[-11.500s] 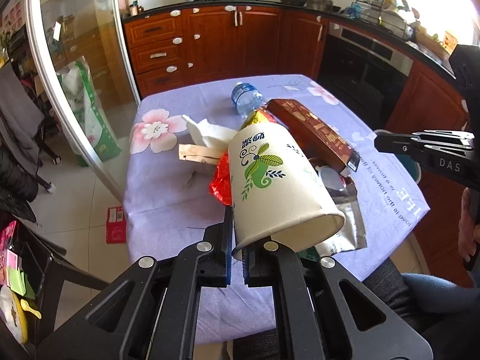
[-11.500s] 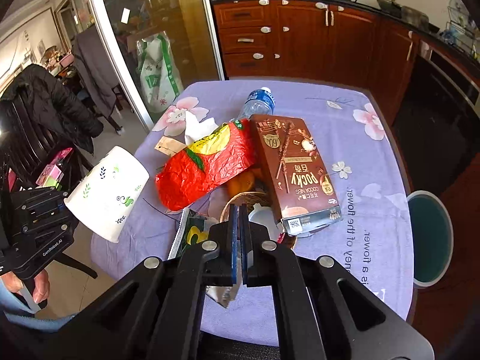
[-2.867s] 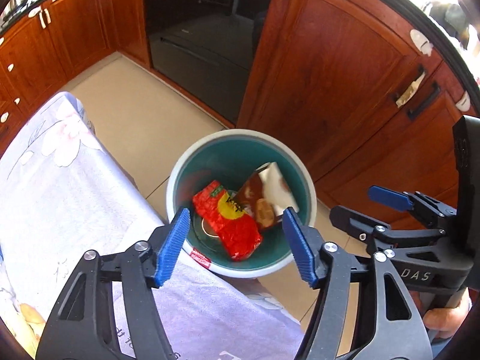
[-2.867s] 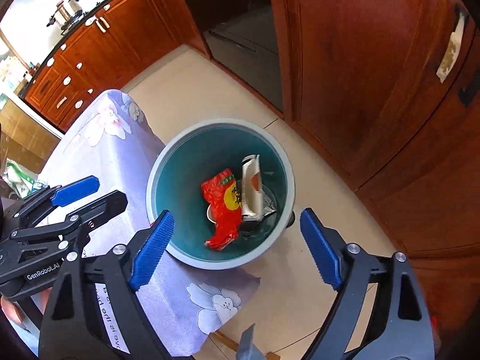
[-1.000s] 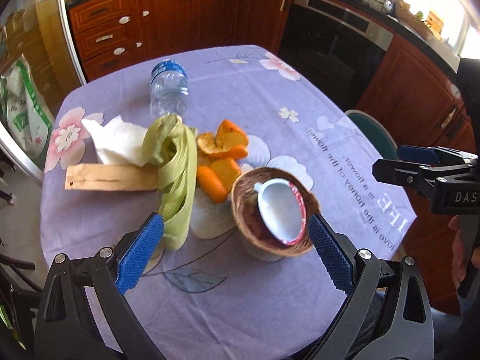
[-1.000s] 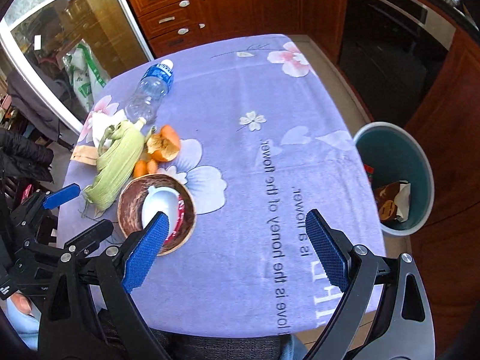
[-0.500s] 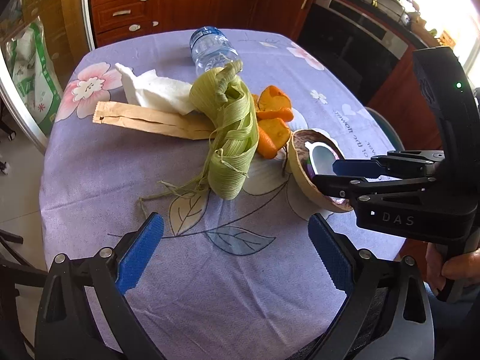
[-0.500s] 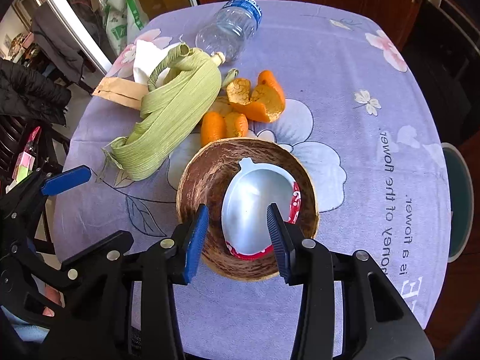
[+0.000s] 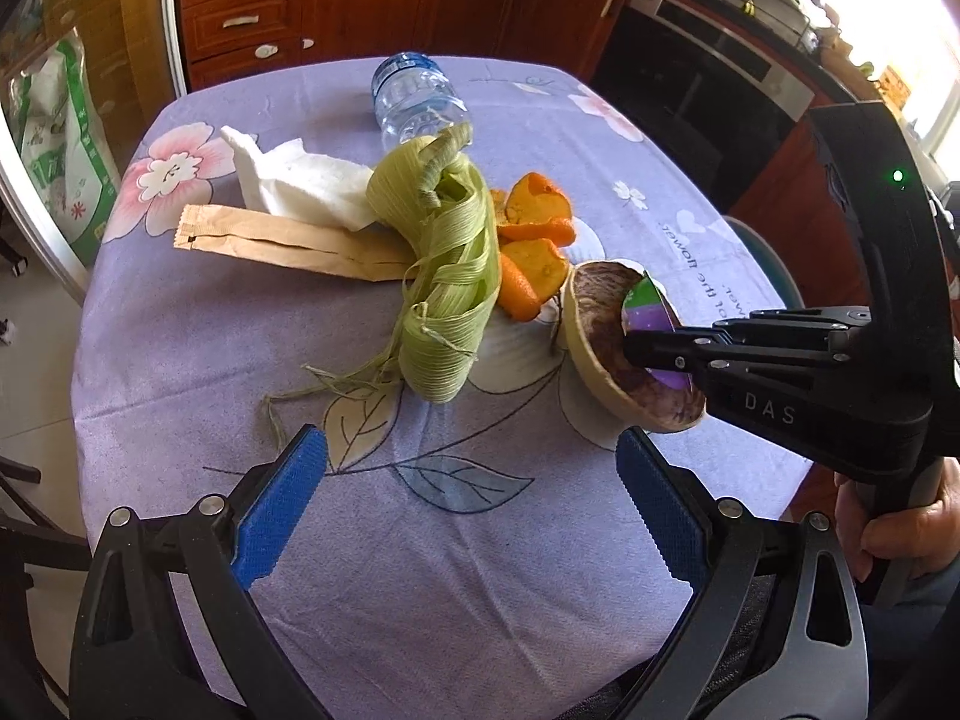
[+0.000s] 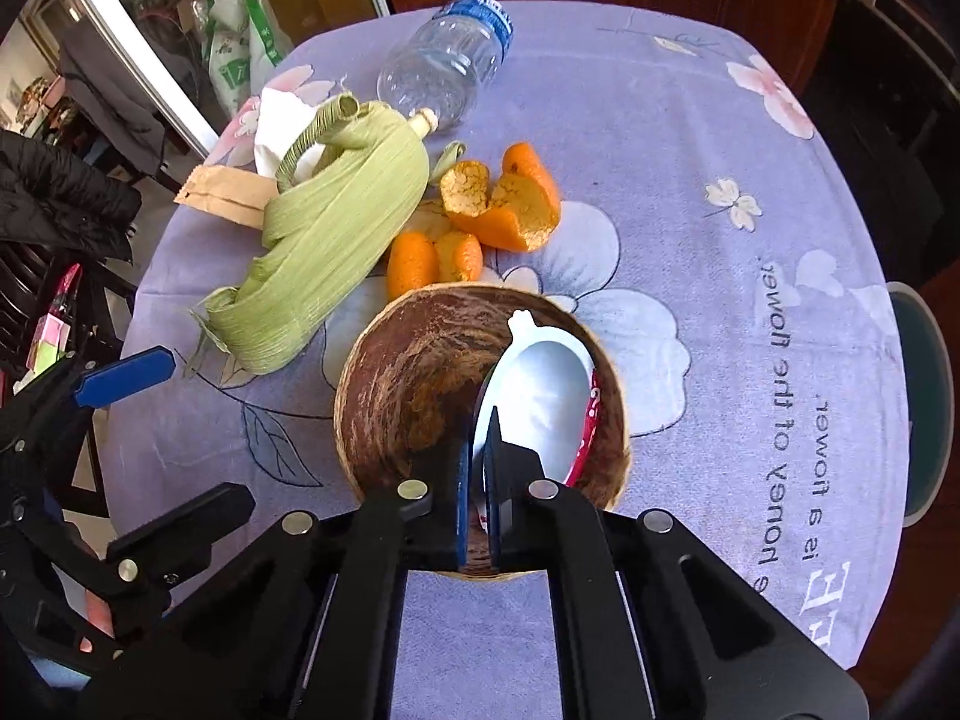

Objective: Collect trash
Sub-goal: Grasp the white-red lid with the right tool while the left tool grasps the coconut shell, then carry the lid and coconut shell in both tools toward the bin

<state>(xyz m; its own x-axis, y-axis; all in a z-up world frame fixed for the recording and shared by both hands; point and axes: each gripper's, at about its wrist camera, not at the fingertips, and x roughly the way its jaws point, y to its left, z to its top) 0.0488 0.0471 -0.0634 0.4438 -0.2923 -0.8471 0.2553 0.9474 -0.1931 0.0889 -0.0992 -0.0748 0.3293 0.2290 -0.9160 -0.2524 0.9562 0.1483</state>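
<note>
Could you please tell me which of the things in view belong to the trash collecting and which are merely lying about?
Part of the job:
coconut shell, gripped by the right gripper
foil lid inside it
corn husk
orange peels
plastic bottle
tissue
paper sleeve
bin
left gripper, jaws apart

Lying about:
green-printed bag
black jacket
</note>
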